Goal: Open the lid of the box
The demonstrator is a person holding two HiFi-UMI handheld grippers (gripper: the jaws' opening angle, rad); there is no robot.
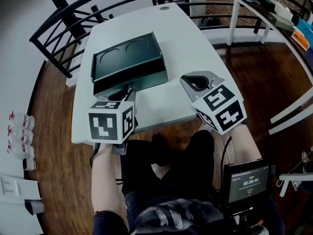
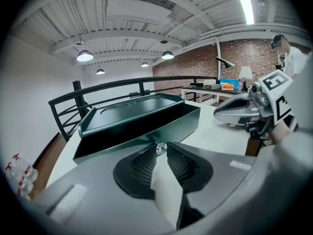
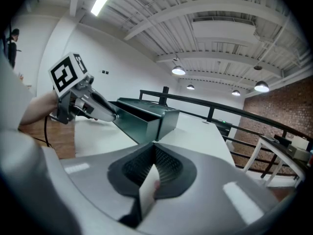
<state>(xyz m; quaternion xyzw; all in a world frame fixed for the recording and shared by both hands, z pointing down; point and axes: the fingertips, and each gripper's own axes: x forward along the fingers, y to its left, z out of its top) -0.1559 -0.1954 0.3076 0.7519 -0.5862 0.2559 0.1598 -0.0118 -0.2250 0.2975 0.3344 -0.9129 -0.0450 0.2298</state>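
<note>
A dark green box [image 1: 128, 58] lies on the white table [image 1: 190, 38], and its flat lid has two round dents. From the head view the lid looks down on the box. My left gripper [image 1: 128, 91] is at the middle of the box's front wall. In the left gripper view the box [image 2: 137, 114] fills the middle, and the left gripper [image 2: 161, 150] has its tips closed narrowly on a small metal clasp [image 2: 160, 148]. My right gripper [image 1: 195, 78] hovers to the right of the box, apart from it. In its own view the right gripper [image 3: 155, 148] is shut on nothing.
A black railing [image 1: 68, 28] curves round the table's far and left sides. Small bottles [image 1: 19, 136] stand at the left, and a device with a lit screen [image 1: 249, 182] sits at the lower right. Another white table [image 1: 274, 13] with things on it is at the far right.
</note>
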